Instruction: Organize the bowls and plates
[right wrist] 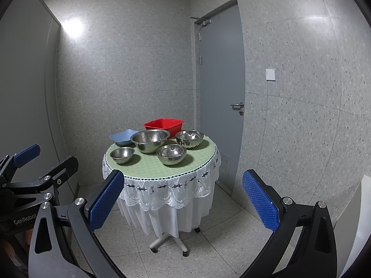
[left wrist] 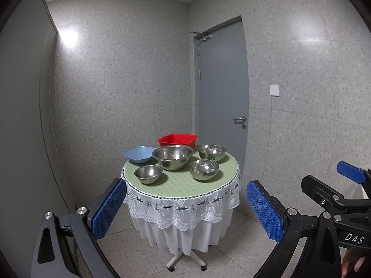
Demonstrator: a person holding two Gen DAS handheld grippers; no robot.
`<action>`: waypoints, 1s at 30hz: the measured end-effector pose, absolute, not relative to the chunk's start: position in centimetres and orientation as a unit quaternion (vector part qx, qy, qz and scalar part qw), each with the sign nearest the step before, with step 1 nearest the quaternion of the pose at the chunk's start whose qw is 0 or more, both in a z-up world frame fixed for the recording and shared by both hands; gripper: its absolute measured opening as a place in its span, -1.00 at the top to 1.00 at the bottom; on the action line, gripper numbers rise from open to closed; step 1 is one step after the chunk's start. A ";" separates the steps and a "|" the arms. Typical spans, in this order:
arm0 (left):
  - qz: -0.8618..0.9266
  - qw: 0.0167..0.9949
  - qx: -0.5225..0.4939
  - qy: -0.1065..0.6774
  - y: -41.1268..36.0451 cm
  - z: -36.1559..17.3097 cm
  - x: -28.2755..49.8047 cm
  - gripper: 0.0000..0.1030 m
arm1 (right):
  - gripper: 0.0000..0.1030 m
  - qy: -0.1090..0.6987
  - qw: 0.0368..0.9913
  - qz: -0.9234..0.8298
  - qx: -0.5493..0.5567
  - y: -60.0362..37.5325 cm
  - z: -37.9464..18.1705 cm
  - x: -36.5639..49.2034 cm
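Both the left gripper (left wrist: pixel 185 210) and right gripper (right wrist: pixel 183 200) have black frames, silver screws and blue textured pads (left wrist: pixel 264 210); "DAS" lettering sits at four o'clock.

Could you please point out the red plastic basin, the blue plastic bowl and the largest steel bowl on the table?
red plastic basin (left wrist: pixel 183 144): left wrist view, front wall.
blue plastic bowl (left wrist: pixel 138 152): left wrist view, inner surface.
largest steel bowl (right wrist: pixel 148 147): right wrist view, outer wall.

Six dishes sitting upright: a big steel bowl (left wrist: pixel 173 157) in the middle, a red square tub (left wrist: pixel 178 139) behind it, and a blue squarish bowl (left wrist: pixel 138 154) off to its left. Three smaller steel ones: front-left (left wrist: pixel 148 174), front-right (left wrist: pixel 203 169), and a ribbed one (left wrist: pixel 212 152) back-right, all apart.
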State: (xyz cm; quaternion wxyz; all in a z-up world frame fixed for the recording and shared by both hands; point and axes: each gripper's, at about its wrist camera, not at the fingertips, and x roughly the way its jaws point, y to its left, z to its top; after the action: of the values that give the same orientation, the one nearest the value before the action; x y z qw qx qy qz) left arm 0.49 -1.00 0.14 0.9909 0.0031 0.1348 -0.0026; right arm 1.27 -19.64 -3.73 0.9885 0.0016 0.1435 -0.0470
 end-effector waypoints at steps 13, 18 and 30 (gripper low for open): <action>-0.002 0.991 0.005 0.134 -1.0 -0.2 0.8 -0.99 | -1.00 0.145 0.988 -0.046 0.005 -19.9 -3.8 1.6; -0.003 0.991 0.005 0.134 -1.0 -0.2 0.8 -0.99 | -1.00 0.145 0.988 -0.046 0.007 -20.1 -3.8 1.8; -0.001 0.991 0.007 0.137 -1.4 -0.1 1.1 -0.99 | -1.00 0.148 0.988 -0.046 0.010 -20.4 -4.2 2.4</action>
State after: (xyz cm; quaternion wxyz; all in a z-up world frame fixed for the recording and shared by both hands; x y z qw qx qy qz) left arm 1.08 -1.43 -0.14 0.9905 0.0068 0.1371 -0.0013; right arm 2.40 -20.40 -4.24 0.9878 0.0099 0.1482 -0.0461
